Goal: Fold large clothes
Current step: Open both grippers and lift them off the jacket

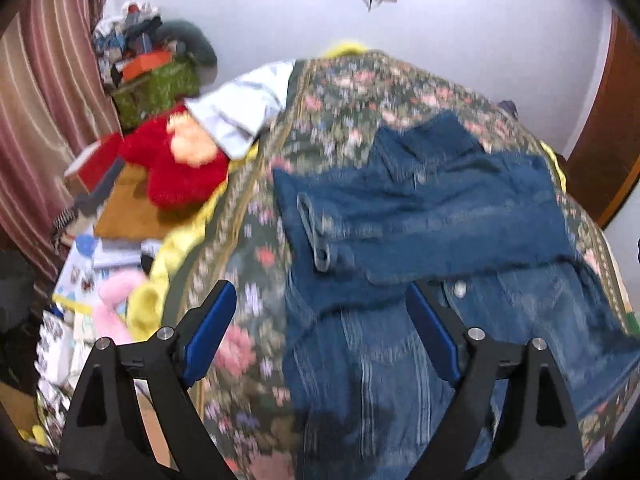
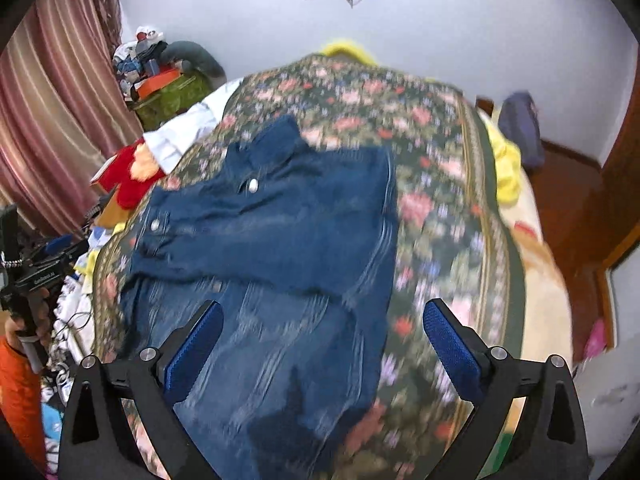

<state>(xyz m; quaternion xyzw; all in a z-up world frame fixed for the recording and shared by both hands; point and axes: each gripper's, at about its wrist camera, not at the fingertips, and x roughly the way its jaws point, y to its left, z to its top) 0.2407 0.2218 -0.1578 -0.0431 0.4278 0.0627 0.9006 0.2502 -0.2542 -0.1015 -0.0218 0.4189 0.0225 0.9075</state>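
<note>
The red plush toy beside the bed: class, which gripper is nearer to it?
Left. The left gripper hovers over the denim garment near the bed edge where the red plush toy lies; the right gripper hovers further along, towards the opposite side.

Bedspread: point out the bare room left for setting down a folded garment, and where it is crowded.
Free: floral bedspread between the denim garment and the yellow blanket edge, and beyond the collar. Crowded: the bedside by the red plush toy.

One denim garment [image 2: 280, 232], two tools [image 1: 320, 312] [image 2: 324, 332]
</note>
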